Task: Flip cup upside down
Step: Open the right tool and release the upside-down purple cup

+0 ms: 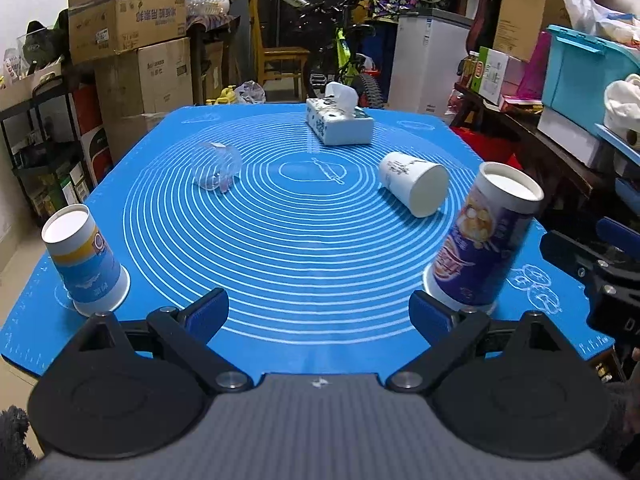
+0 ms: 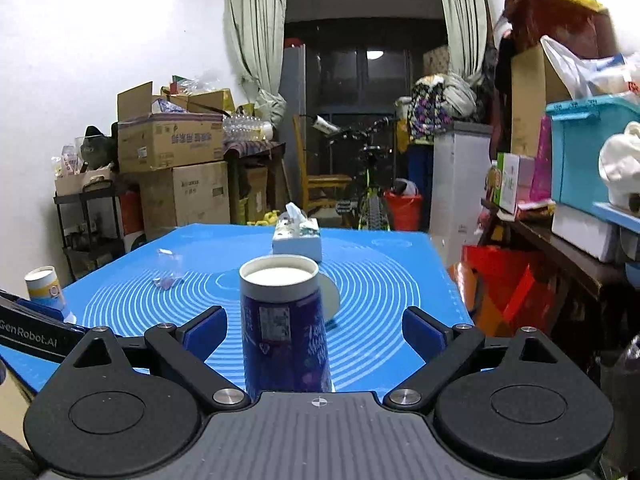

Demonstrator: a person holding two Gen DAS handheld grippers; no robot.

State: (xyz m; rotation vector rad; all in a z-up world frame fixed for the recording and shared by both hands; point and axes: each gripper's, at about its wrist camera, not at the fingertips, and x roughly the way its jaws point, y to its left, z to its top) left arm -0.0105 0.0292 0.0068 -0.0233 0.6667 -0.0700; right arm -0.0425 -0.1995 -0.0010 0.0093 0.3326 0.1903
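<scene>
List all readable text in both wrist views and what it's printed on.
"GenRobot.AI": on the side of the left gripper, seen in the right wrist view.
"DA": partial letters on the right gripper, cut off at the frame edge.
Purple cup: print and label too blurred to read.
Blue-and-yellow cup: logo not legible.
White cup: dark markings, unreadable.
Cardboard boxes: Chinese print, too blurred to transcribe.

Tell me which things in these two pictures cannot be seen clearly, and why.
- Purple cup: in the right wrist view its base is hidden behind the gripper body.
- White cup: in the right wrist view mostly hidden behind the purple cup.
- Clear cup: too small and transparent there to make out.
- Blue-and-yellow cup: small print blurred in the left wrist view.
</scene>
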